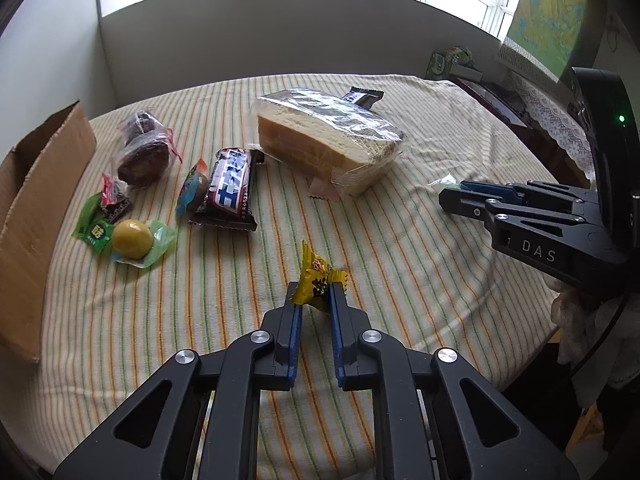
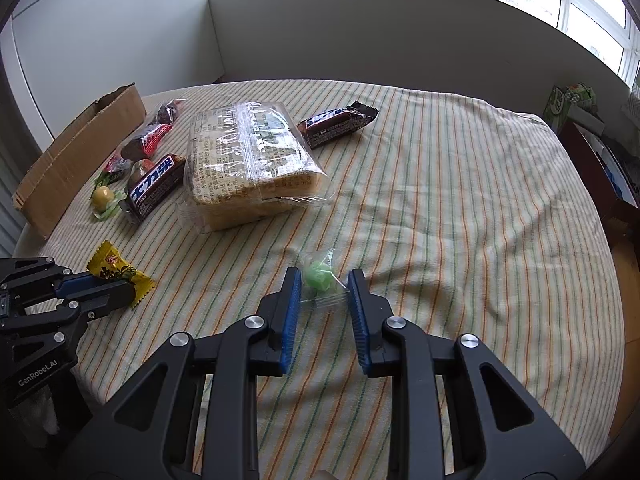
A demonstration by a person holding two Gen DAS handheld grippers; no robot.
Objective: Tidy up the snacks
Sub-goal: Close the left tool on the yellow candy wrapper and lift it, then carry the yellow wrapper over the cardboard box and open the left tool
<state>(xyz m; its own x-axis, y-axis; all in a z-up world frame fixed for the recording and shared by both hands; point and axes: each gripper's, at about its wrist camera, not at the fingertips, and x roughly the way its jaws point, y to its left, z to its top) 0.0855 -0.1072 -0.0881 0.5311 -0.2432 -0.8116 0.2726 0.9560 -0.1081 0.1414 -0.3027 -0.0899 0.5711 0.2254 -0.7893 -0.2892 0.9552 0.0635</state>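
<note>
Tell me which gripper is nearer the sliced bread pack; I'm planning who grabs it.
Right, narrowly, I think. The right gripper straddles a green candy just in front of the bread pack; the left gripper, around the yellow candy, sits further toward the table's near-left.

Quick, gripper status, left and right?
Left gripper: shut on the yellow candy.
Right gripper: open, straddling the green candy, not yet gripping.
</note>
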